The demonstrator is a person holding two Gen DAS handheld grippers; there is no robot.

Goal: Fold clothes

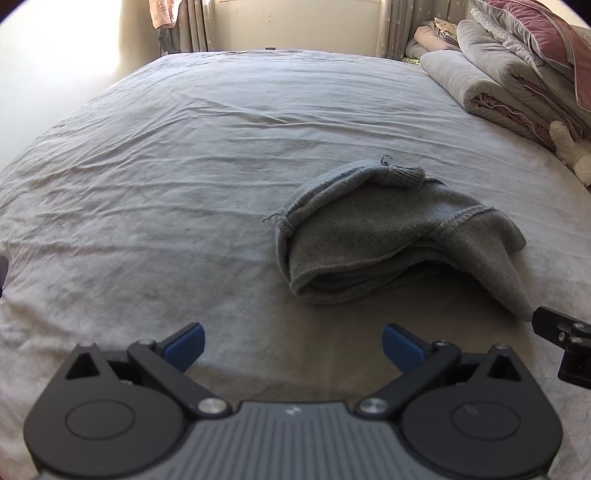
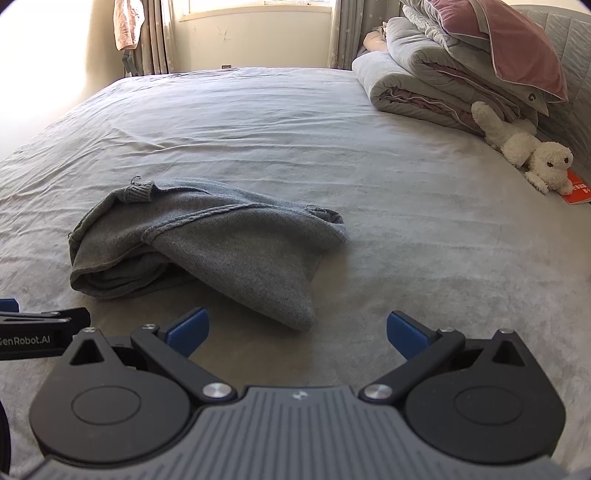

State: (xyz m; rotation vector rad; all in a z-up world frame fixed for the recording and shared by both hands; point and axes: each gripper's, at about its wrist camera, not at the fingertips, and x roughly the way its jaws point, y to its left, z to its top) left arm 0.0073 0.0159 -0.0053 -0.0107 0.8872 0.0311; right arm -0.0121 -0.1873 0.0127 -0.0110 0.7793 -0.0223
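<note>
Wide bed [image 2: 295,122] with wrinkled grey sheet, curtained window [image 2: 258,5] (bright daylight), folded quilts [image 2: 424,70] stacked at right

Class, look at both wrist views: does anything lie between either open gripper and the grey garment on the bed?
Nothing visible does. Only bare bed sheet separates the right gripper and the left gripper from the grey garment. The plush dog lies far off.

Strong daylight pours in from the window [image 2: 258,7] behind the bed's far edge, blowing out the wall at the upper left to white glare. The bed sheet [image 1: 184,184] is evenly bright with soft crease shadows. Fisheye curvature bends the edges, corners vignette dark, and distant bedding looks slightly soft.
</note>
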